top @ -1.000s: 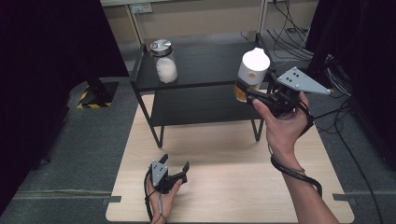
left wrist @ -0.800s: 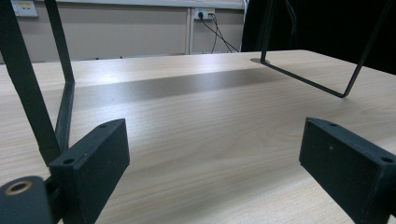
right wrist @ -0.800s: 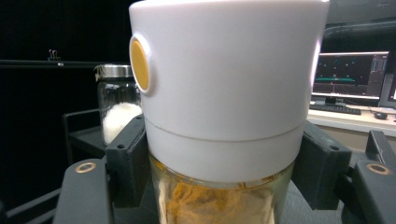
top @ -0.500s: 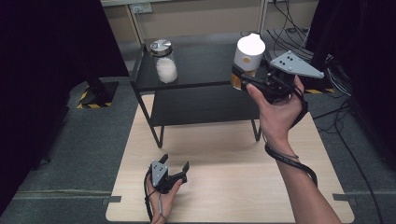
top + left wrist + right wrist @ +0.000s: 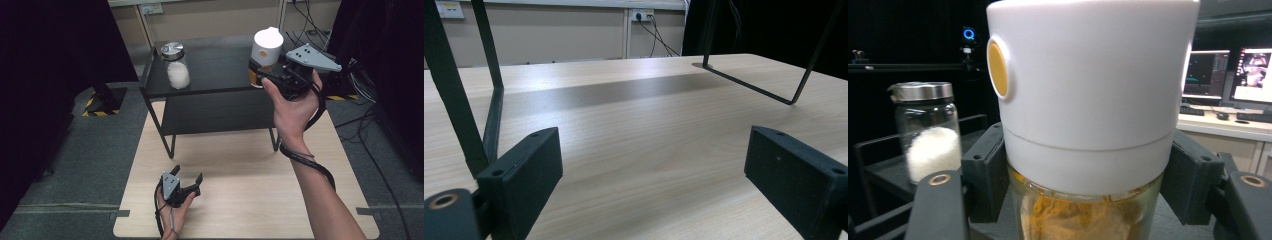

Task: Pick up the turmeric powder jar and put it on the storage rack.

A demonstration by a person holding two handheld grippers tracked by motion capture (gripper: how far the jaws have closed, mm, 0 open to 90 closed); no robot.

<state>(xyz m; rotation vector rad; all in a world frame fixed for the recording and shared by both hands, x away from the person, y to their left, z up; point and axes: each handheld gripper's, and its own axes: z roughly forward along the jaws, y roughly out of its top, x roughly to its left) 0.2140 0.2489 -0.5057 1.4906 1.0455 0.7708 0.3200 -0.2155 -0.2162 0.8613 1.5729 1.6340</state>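
Pinching one white-capped jar [image 5: 266, 52], right gripper [image 5: 280, 80] — left gripper [image 5: 189, 186] spread; second jar [image 5: 175, 65] apparently shelved.

My right gripper [image 5: 265, 75] is clamped on the white-capped jar [image 5: 265, 50] with yellow contents, held over the right end of the black shelf's [image 5: 210, 75] top. Left gripper [image 5: 182, 187] rests on the near wooden table [image 5: 250, 170], jaws apart. Steel-lidded glass jar [image 5: 175, 65] of white powder stands on the shelf's left end.

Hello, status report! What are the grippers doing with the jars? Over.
Right gripper shut on white-lidded jar, above shelf. Left gripper open, on table. Sugar jar clear.
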